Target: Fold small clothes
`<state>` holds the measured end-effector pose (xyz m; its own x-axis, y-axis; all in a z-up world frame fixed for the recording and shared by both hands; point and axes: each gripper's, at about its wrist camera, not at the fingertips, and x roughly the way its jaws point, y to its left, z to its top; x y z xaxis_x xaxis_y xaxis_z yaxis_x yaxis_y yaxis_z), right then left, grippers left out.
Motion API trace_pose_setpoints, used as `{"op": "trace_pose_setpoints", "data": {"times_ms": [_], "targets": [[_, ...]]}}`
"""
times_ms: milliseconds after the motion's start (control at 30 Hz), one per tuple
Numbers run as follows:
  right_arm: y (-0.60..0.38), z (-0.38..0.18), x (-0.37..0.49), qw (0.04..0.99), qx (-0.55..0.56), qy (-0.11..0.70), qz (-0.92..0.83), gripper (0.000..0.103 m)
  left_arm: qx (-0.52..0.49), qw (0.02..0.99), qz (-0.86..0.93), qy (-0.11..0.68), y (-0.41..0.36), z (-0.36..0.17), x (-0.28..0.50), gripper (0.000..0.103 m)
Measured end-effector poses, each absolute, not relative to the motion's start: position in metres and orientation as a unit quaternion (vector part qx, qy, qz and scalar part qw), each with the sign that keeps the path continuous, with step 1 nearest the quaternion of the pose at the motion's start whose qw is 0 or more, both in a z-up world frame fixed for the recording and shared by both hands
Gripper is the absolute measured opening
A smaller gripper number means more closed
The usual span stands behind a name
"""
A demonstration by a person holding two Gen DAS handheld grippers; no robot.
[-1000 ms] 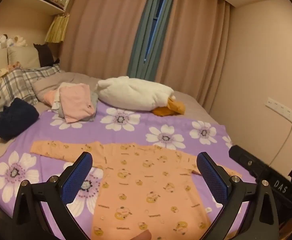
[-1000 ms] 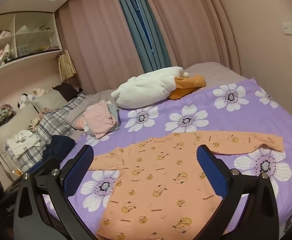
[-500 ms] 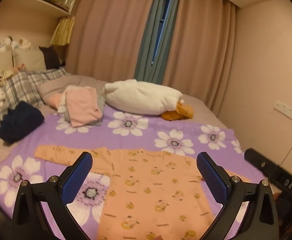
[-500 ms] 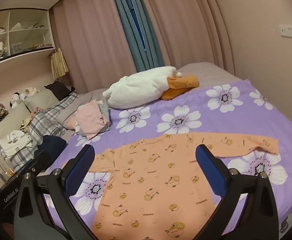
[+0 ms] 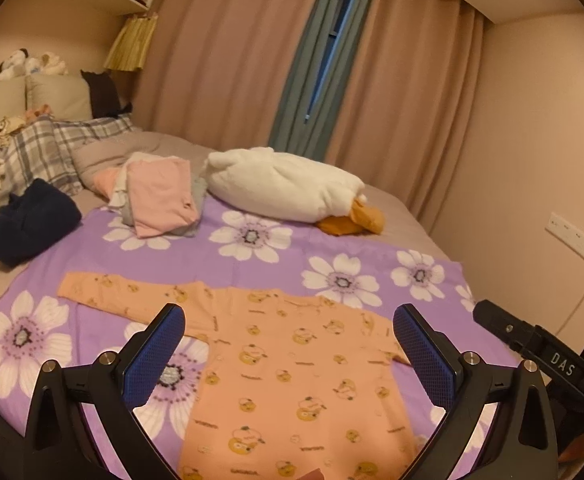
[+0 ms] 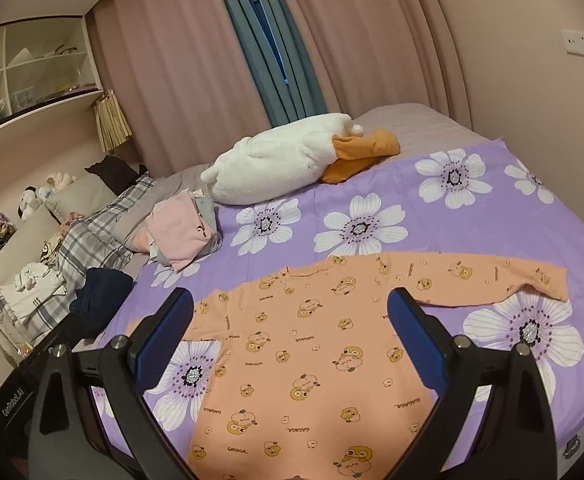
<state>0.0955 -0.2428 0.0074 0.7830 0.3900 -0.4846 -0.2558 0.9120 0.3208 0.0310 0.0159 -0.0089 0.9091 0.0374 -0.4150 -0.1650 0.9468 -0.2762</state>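
Left gripper [image 5: 287,344] and right gripper [image 6: 289,322]: both spread wide, holding nothing, poised above the bed. Orange baby garment [image 5: 292,368] lies flat on the purple flowered sheet [image 5: 275,264], sleeves out to either side. Folding apparently not begun. Likely next: pinch a sleeve [image 6: 492,276] near its cuff and carry it across the body. Folded pile [image 5: 159,196] sits well apart.

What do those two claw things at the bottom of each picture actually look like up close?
Each is a black plastic fork with two prongs. The left gripper and right gripper have blue, fine-textured pads on the inner faces of their fingers and round silver screws at the joints. White lettering, "DAS" and "GenRobot.AI", marks the black bodies seen alongside.
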Motion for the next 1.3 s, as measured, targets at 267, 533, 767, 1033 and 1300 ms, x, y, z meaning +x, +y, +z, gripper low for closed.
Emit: {"op": "trace_pose_setpoints", "data": {"times_ms": [267, 533, 767, 1033, 1300], "targets": [[-0.254, 0.012, 0.090, 0.937, 0.128, 0.271, 0.182, 0.101, -0.158, 0.961, 0.042, 0.222, 0.016, -0.011, 0.033, 0.103], [-0.253, 0.011, 0.084, 0.943, 0.123, 0.263, 0.160, 0.101, -0.174, 0.959, 0.053, 0.217, 0.021, -0.009, 0.030, 0.103], [-0.254, 0.009, 0.085, 0.944, 0.124, 0.264, 0.155, 0.101, -0.164, 0.959, 0.046, 0.228, 0.016, -0.010, 0.035, 0.103], [-0.251, 0.004, 0.085, 0.939, 0.126, 0.280, 0.153, 0.102, -0.154, 0.959, 0.033, 0.236, 0.011, -0.013, 0.035, 0.103], [-0.254, 0.007, 0.084, 0.942, 0.124, 0.273, 0.149, 0.102, -0.139, 0.960, 0.040, 0.242, 0.004, -0.014, 0.036, 0.103]]}}
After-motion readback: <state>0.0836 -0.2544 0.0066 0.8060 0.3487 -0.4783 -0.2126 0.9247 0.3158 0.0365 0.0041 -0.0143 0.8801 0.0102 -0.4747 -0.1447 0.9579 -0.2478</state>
